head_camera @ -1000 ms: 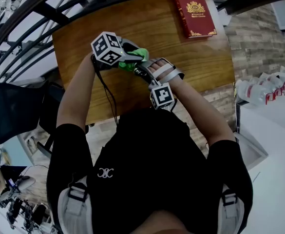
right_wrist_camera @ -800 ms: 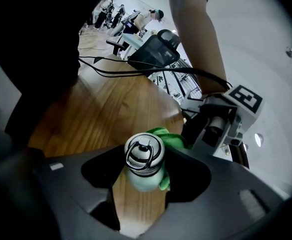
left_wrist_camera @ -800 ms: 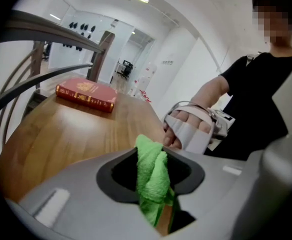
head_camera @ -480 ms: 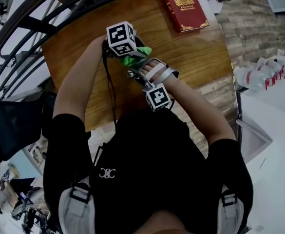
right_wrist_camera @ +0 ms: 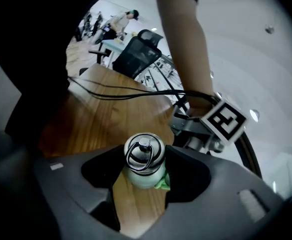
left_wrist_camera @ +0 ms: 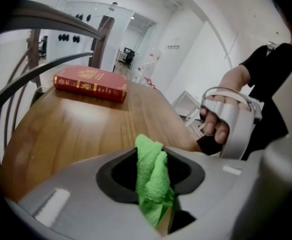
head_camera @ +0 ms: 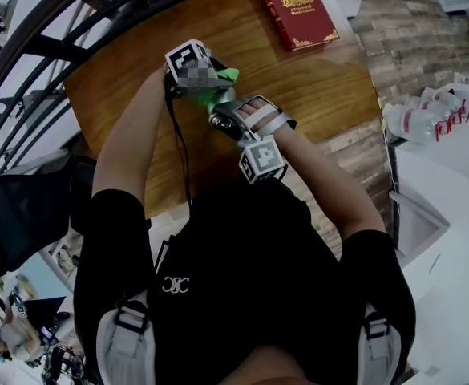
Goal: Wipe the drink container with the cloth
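A pale green drink bottle with a steel cap and ring handle lies between the jaws of my right gripper, which is shut on it. In the head view the bottle's steel cap pokes out toward the left hand. My left gripper is shut on a bright green cloth. That cloth hangs at the bottle's end in the head view, under the left marker cube. A scrap of green cloth shows against the bottle's side. Both grippers are held above the wooden table.
A red hardcover book lies at the table's far right corner, also seen as the red book. Dark curved railings pass overhead on the left. A black office chair stands left of the table. Plastic bottles sit at right.
Both grippers shifted slightly up and left across the table with the head view tilting; the left gripper and cloth moved along the bottle's end. The holds stay the same.
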A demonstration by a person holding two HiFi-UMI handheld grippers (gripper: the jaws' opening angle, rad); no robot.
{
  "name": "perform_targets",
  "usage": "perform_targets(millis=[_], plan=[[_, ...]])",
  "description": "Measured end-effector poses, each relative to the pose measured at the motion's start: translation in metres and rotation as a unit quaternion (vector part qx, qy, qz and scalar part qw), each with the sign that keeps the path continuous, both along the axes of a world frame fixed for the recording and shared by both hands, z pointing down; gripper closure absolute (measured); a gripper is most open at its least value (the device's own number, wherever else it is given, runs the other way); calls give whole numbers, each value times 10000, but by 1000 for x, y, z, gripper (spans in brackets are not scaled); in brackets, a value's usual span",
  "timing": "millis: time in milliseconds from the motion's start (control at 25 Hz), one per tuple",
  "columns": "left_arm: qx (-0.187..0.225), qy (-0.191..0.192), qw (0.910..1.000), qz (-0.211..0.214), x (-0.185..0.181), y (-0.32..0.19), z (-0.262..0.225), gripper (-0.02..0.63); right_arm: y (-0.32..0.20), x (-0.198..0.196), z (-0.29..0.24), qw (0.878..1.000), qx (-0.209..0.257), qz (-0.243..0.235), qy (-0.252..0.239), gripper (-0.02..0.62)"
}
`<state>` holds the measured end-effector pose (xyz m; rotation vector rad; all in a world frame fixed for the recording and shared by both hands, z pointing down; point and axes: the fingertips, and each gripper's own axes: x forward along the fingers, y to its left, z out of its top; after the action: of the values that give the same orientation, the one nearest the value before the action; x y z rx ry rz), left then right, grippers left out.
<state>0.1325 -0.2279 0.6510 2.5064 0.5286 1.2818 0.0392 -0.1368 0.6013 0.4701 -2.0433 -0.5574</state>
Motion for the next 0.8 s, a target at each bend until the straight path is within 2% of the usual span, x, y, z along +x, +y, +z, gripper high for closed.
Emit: perform_targets(millis=[120, 200, 240, 360, 480, 560, 640, 800], plan=[[115, 197, 9972, -707, -14, -10, 3, 431, -6, 11, 0, 9958, -314, 644, -569, 341], [103, 443, 9886, -1432, -24, -22, -2, 431, -13, 20, -2, 9881, -496, 1078, -977, 341], [72, 582, 9809, -1853, -30, -29, -6, 431, -17, 25, -2, 9820, -610, 1326, -1196, 341], [59, 979, 9491, -2993, -52, -48, -21, 431, -32, 41, 0, 9545, -1024, 2121, -1827, 341], [207, 1277, 9134, -3860, -78, -56, -38, 431, -47, 53, 2, 9196, -1394, 2830, -2340, 339], [364, 1457, 8883, -4341, -95, -57, -54, 431, -57, 59, 0, 9004, -1553, 3201, -2505, 340], [662, 1626, 8636, -4727, -112, -55, -73, 431, -64, 59, -5, 8917, -1633, 3397, -2505, 340], [1487, 1861, 8108, -5347, -142, -43, -116, 430, -64, 55, -5, 8906, -1624, 3444, -2485, 341]])
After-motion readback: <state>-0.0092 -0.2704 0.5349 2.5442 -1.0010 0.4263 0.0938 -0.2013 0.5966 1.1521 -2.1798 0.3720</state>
